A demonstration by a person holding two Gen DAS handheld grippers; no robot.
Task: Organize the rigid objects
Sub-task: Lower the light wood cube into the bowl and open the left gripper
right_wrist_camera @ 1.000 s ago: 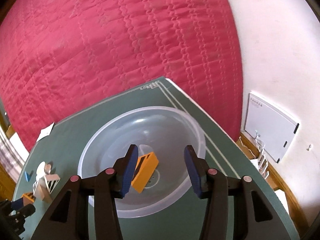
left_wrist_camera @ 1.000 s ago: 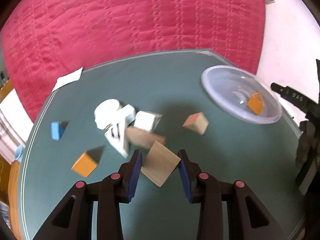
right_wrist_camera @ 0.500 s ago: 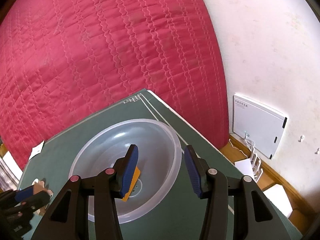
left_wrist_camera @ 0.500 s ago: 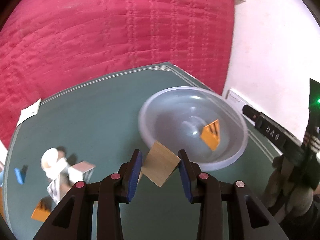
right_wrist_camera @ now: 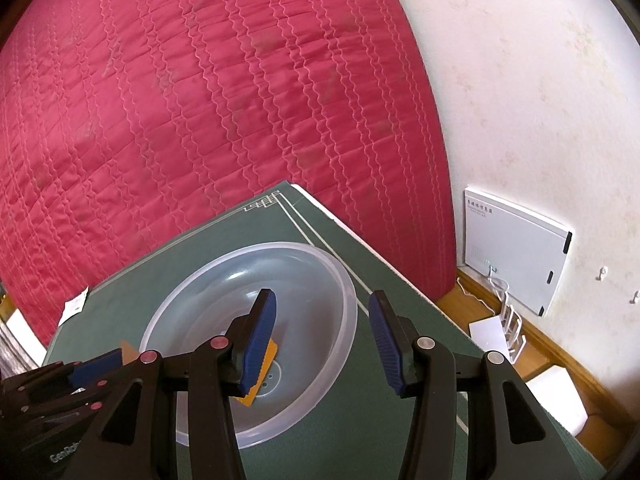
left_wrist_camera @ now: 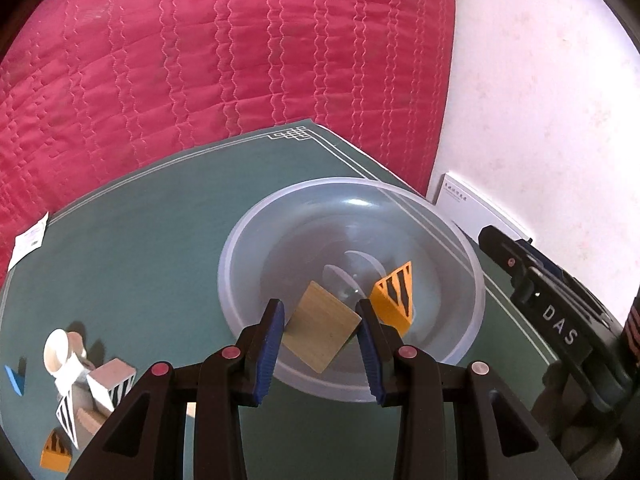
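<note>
My left gripper point(left_wrist_camera: 321, 328) is shut on a plain wooden block point(left_wrist_camera: 320, 334), held tilted over the near rim of the clear plastic bowl point(left_wrist_camera: 256, 236). An orange striped block point(left_wrist_camera: 394, 302) lies inside the bowl. My right gripper point(right_wrist_camera: 322, 336) is open and empty, above the bowl's right edge point(right_wrist_camera: 344, 280); the orange block point(right_wrist_camera: 264, 364) shows partly behind its left finger. The left gripper point(right_wrist_camera: 60, 384) shows at the lower left of the right wrist view with the wooden block's corner point(right_wrist_camera: 129, 353).
A pile of white, striped and wooden blocks point(left_wrist_camera: 88, 380) lies at the table's left, with a blue block point(left_wrist_camera: 14, 378) and an orange striped block point(left_wrist_camera: 56, 456). A paper slip point(left_wrist_camera: 28, 240) lies at the far left edge. Red quilt behind; white box point(right_wrist_camera: 520, 248) against the wall.
My left gripper has carried the wooden block from the pile rightward to over the bowl. My right gripper has drawn back and to the right from above the bowl's middle.
</note>
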